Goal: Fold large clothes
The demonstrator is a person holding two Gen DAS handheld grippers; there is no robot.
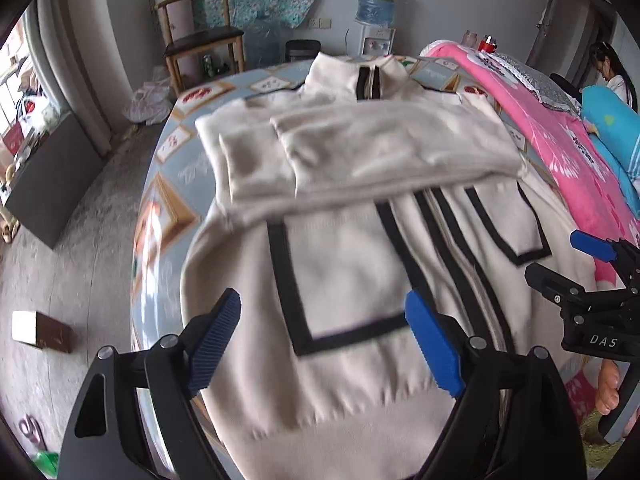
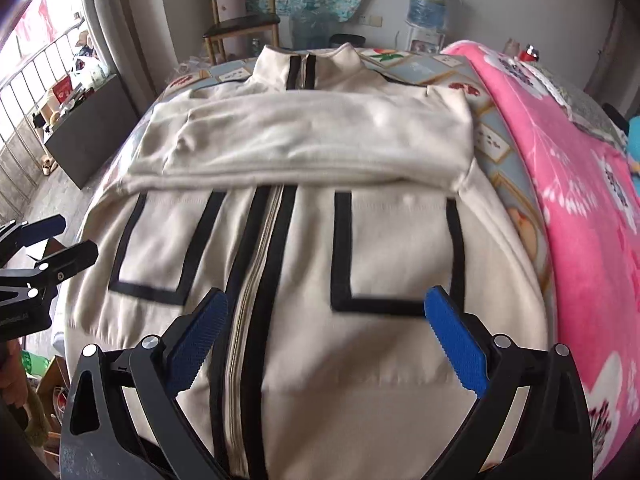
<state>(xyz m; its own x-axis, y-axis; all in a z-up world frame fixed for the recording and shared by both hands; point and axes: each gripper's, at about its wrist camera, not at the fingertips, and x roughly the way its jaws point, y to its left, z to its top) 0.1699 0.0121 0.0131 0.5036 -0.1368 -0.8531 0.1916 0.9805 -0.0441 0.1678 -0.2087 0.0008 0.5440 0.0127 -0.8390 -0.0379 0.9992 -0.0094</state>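
A cream zip-up jacket (image 1: 352, 264) (image 2: 304, 248) with black trim lies face up on the bed, collar at the far end. Both sleeves (image 1: 360, 148) (image 2: 304, 140) are folded across its chest. My left gripper (image 1: 324, 308) hovers open over the lower left pocket outline, with nothing between its blue pads. My right gripper (image 2: 327, 300) is also open and empty, above the hem between the zip and the right pocket outline. Each gripper shows at the edge of the other's view: the right gripper (image 1: 568, 264) and the left gripper (image 2: 60, 236).
The jacket rests on a blue patterned sheet (image 1: 172, 184). A pink blanket (image 1: 560, 140) (image 2: 580, 200) is bunched along its right side. Beyond the bed stand a wooden chair (image 1: 200, 28) and a water dispenser (image 1: 376, 12). A person (image 1: 612, 72) sits far right. A box (image 1: 40, 330) lies on the floor.
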